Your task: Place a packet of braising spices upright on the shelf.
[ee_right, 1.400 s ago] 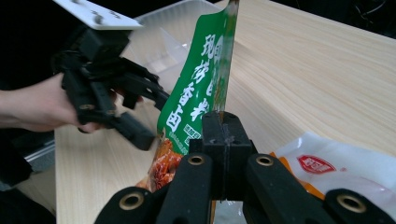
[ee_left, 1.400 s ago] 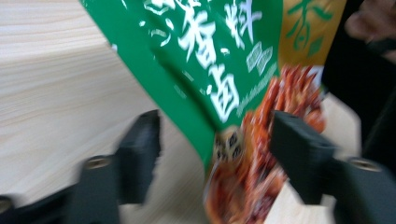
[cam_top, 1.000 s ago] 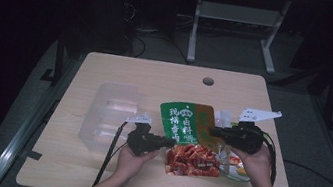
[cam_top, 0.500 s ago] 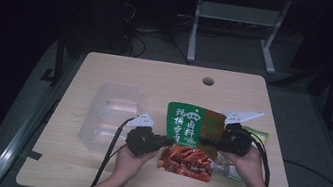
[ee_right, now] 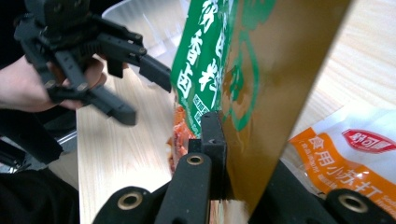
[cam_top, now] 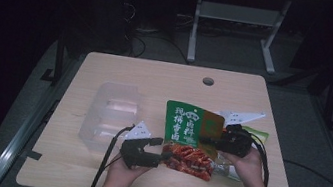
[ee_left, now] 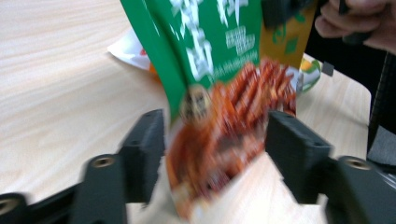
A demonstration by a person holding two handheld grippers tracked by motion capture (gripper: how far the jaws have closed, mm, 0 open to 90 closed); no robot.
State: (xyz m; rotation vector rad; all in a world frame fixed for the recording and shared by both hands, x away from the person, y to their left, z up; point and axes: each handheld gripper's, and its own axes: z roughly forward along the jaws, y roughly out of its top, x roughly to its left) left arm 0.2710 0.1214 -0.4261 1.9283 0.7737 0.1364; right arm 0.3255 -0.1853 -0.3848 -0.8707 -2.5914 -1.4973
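Two grippers met at a green snack bag (cam_top: pixel 191 139) near the front middle of the wooden table (cam_top: pixel 157 77) in the high view: the right gripper (cam_top: pixel 208 141) was clamped on the bag's gold-brown edge and held it upright, while the left gripper (cam_top: pixel 161 149), jaws just opened, stood apart at its red lower corner. White Chinese characters ran down the green face above a picture of red strips. A clear plastic tray (cam_top: pixel 110 115) lay to the left. From the left gripper view, the blurred bag (ee_left: pixel 224 93) stood between the spread jaws, pads not pressing it; its writing was unreadable. From the right gripper view, the jaws pinched the bag (ee_right: pixel 261 84); white characters were partly legible, and a white-and-orange packet (ee_right: pixel 359 158) with a red logo lay beside it.
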